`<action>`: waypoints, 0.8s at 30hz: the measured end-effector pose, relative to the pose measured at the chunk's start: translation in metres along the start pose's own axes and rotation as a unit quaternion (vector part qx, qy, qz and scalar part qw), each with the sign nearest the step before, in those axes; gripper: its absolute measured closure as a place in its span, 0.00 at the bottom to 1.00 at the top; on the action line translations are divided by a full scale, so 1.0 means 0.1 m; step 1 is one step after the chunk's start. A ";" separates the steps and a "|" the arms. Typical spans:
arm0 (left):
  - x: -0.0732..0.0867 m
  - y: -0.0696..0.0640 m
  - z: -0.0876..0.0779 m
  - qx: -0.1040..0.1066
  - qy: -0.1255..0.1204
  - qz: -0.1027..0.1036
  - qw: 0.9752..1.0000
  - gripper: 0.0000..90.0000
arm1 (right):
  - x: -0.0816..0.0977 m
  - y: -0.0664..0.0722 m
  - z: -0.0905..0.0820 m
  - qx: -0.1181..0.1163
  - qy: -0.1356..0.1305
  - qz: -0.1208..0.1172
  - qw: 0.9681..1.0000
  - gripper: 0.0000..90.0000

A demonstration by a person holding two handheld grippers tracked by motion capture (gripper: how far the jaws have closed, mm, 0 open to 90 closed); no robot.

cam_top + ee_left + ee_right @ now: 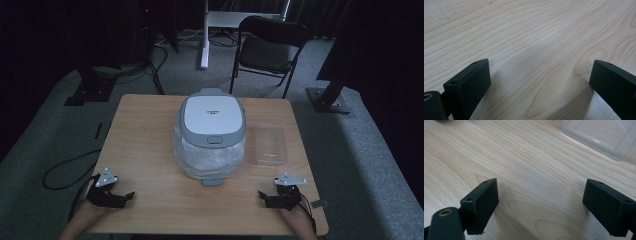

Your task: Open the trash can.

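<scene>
Left gripper [131, 195] and right gripper [261, 194]: jaws spread, empty; clear tray [604, 135] cut off.

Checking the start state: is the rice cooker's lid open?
No, the rice cooker has its white lid shut flat on the table.

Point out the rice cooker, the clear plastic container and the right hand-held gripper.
rice cooker [212, 114]: high view, middle of its white lid.
clear plastic container [270, 145]: high view, its see-through base.
right hand-held gripper [263, 198]: high view, between its fingertips.
</scene>
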State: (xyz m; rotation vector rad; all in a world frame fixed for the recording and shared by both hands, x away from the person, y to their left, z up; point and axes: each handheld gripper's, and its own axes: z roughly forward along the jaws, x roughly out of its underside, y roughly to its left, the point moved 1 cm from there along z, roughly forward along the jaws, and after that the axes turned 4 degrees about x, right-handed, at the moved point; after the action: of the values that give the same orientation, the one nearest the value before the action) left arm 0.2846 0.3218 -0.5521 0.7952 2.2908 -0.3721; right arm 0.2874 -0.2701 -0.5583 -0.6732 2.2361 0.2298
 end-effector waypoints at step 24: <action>-0.48 -0.33 -0.17 0.041 -0.046 0.038 0.997 0.05 | 0.00 0.00 0.00 0.002 0.000 0.002 1.000 0.14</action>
State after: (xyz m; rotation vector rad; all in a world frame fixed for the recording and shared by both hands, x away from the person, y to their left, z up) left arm 0.2836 0.2826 -0.5056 0.8857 2.1653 -0.4616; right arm 0.2867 -0.2699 -0.5583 -0.6665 2.2381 0.2270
